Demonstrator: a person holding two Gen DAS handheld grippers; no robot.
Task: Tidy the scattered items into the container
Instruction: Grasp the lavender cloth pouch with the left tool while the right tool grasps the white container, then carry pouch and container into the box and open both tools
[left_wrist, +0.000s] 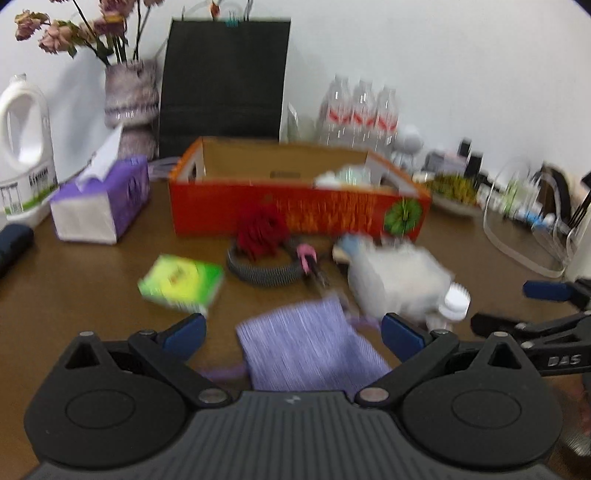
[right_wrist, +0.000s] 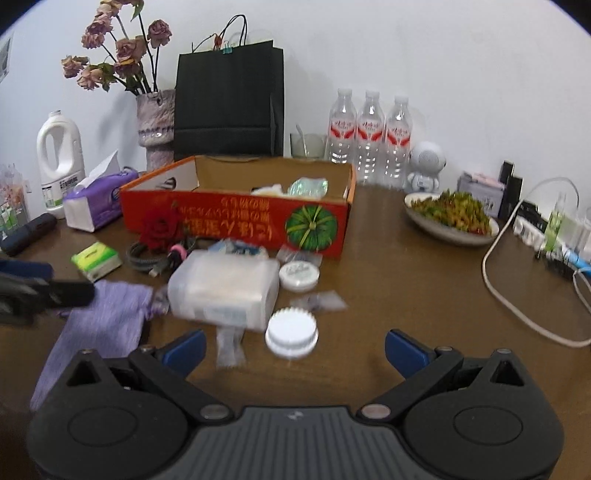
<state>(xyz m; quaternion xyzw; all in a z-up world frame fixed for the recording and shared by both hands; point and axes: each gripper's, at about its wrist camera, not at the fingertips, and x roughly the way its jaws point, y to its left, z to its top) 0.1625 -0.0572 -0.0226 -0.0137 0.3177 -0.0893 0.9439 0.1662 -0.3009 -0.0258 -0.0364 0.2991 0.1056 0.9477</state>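
Scattered items on a brown bench, seen from two wrist cameras. Lower centre of the left view: left tongs spread wide, blue fingertips either side of a lilac pouch, gripping nothing. Lower centre of the right view: right tongs likewise spread and empty, just short of a white ridged jar and a small clear sachet. Mid-frame, beyond the jar: a frosted plastic box, a flat round white tin, a green tissue pack at left, a coiled grey cable with a red rose lying on it. Behind these, centre: the container, an open red cardboard box printed with a pumpkin, already holding a few pale things. Upper left: purple tissue box, white detergent jug, vase of dried flowers. Against the wall, top centre: black paper bag; to its right, three water bottles. Right of frame: a dish of greens.
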